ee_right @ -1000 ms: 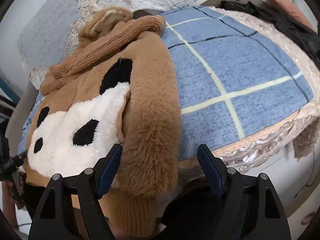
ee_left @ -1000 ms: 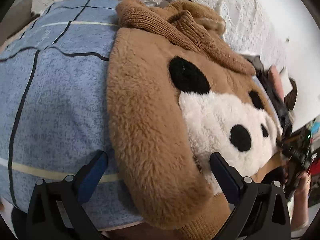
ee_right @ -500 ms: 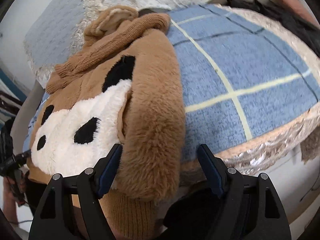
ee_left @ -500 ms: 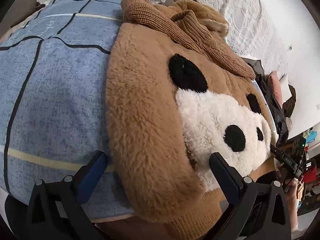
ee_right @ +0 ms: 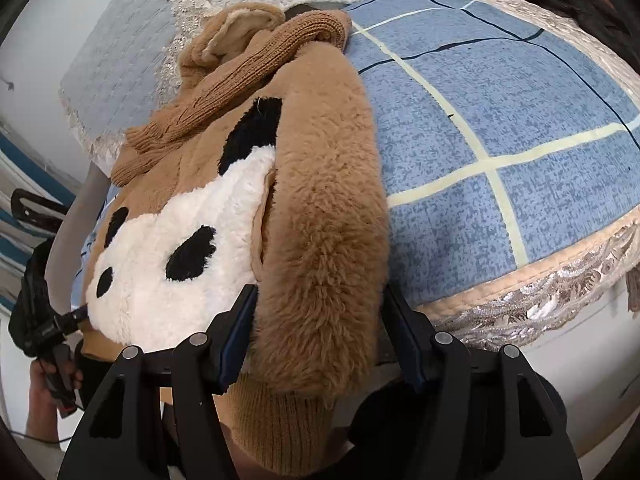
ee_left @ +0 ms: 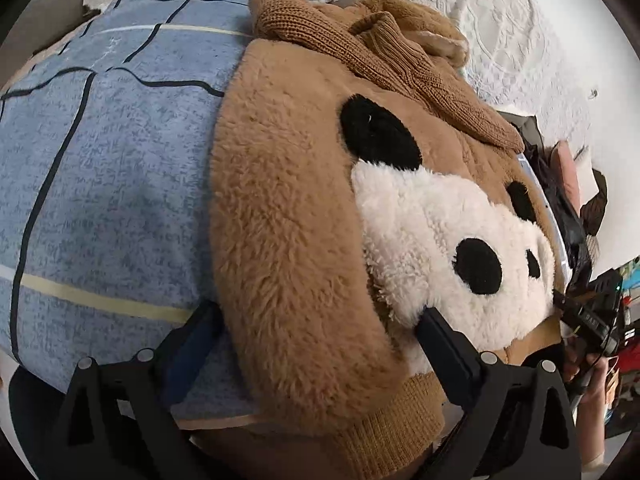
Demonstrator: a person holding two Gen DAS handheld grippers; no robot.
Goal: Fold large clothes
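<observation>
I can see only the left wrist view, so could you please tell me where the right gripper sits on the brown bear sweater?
Observer: The right gripper straddles the folded-over fleece edge of the brown bear sweater, just above the ribbed hem.
Operator: Thank you. Is it clamped on the fold?
Observer: Fleece fills the gap between its fingers, but I cannot tell whether they are pinching it.
Operator: And what lies beside the sweater on that side?
Observer: The blue checked bedcover, whose near edge carries a sequined beige trim.
</observation>
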